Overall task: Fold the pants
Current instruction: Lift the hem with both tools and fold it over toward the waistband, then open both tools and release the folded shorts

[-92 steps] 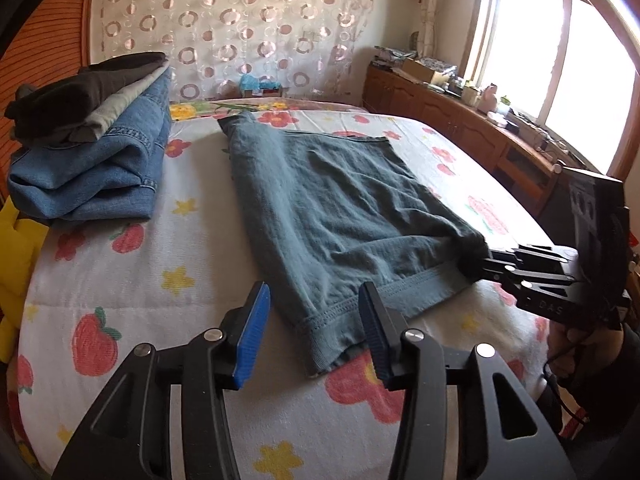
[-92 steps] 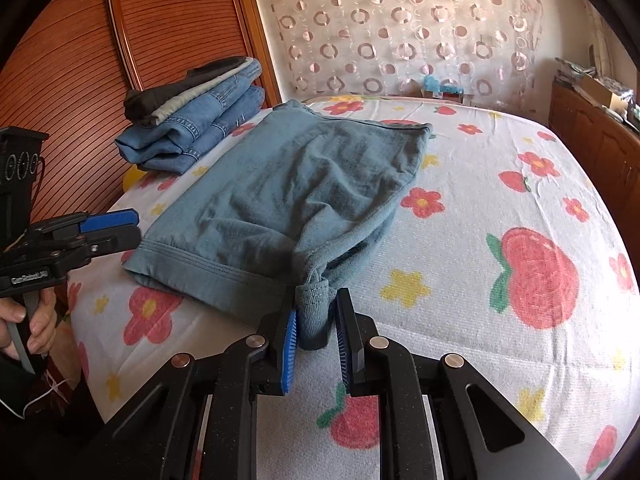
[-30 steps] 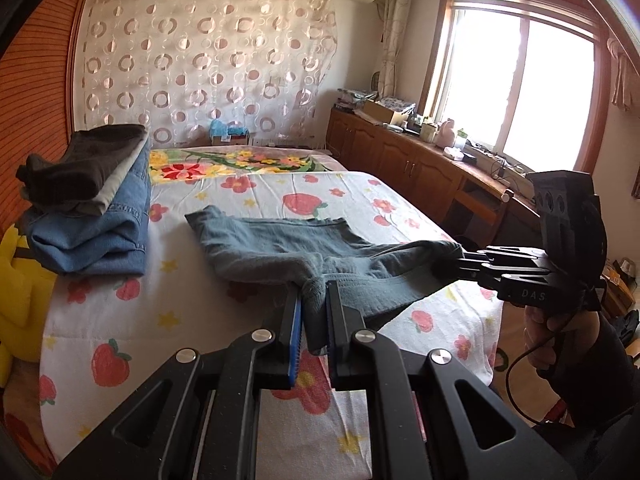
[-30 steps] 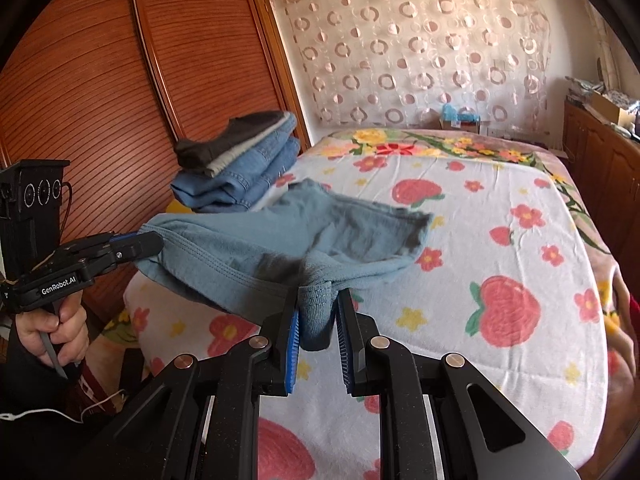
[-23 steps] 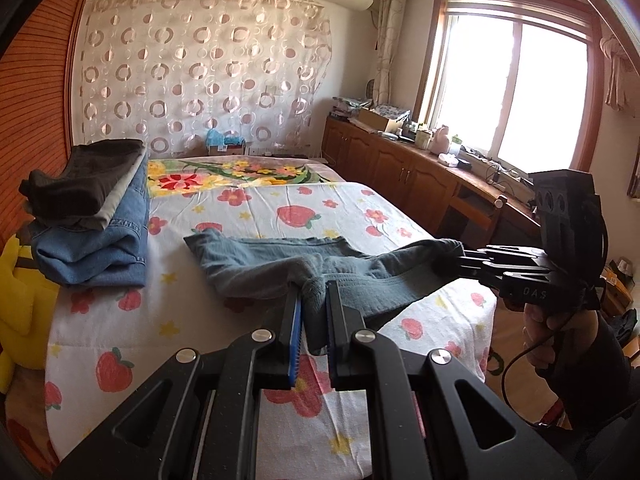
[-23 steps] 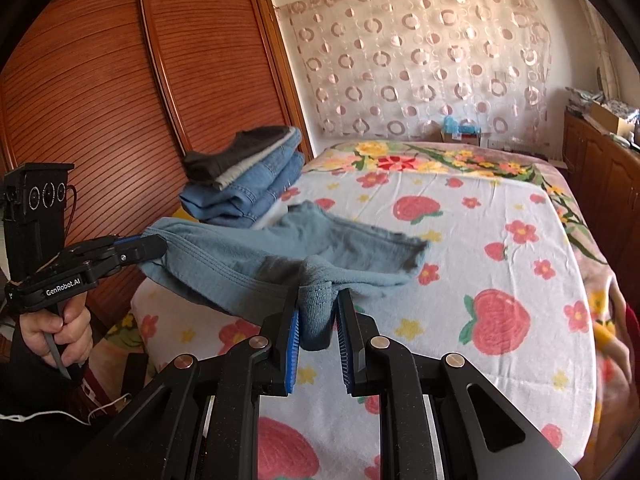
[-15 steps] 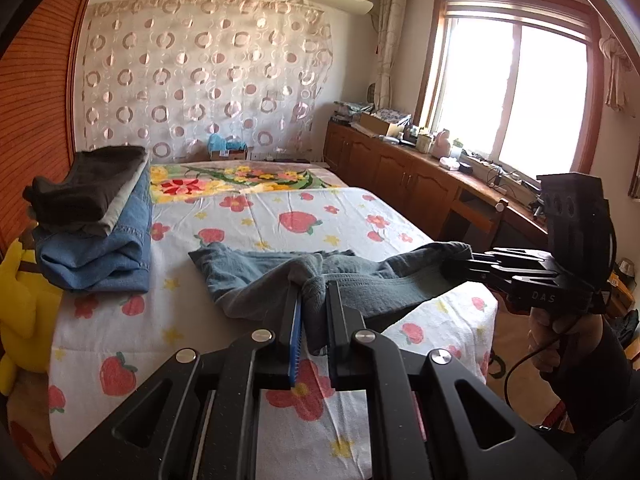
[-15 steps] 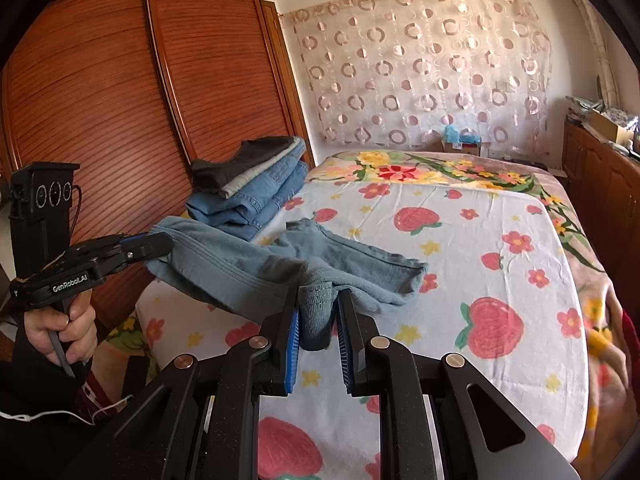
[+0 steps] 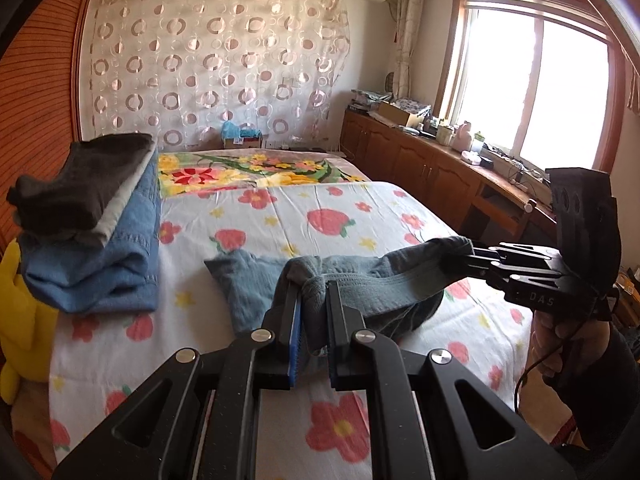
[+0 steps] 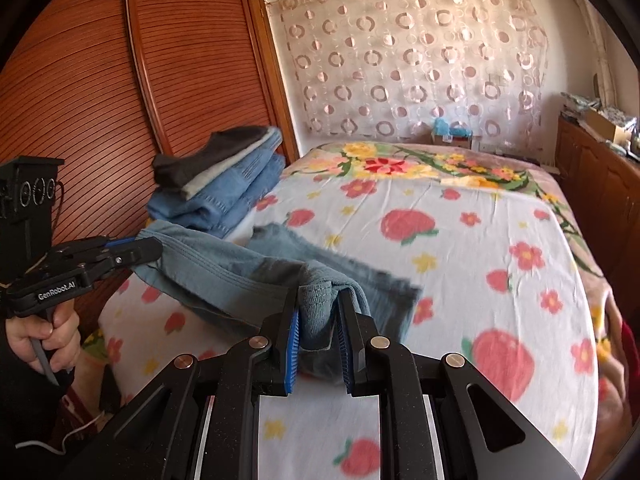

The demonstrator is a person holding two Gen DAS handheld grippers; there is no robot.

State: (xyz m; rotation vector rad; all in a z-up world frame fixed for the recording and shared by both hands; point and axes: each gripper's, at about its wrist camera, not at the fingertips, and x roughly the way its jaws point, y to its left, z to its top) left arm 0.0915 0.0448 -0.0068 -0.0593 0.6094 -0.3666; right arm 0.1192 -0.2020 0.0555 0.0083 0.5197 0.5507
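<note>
By the bed's (image 9: 120, 344) left edge sits a folded clothes stack (image 9: 92, 216). My left gripper (image 9: 313, 312) pinches the pants (image 9: 248, 284) hem; my right gripper (image 10: 317, 332) clamps the other hem corner, lifting them above the bed's near edge.

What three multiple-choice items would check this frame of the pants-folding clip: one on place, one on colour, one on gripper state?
1. Where is the stack of folded clothes?
A. on the bed, by the wooden wardrobe
B. on the cabinets under the window
C. on the floor

2. What colour are the pants being folded?
A. red
B. grey-blue
C. white

3. How are the pants held?
A. left gripper only
B. neither gripper
C. both grippers shut on them

Answers:
1 A: the pile sits at the bed edge nearest the wardrobe.
2 B: the cloth is a muted grey-blue.
3 C: the left gripper and right gripper each pinch a bunch of fabric.
</note>
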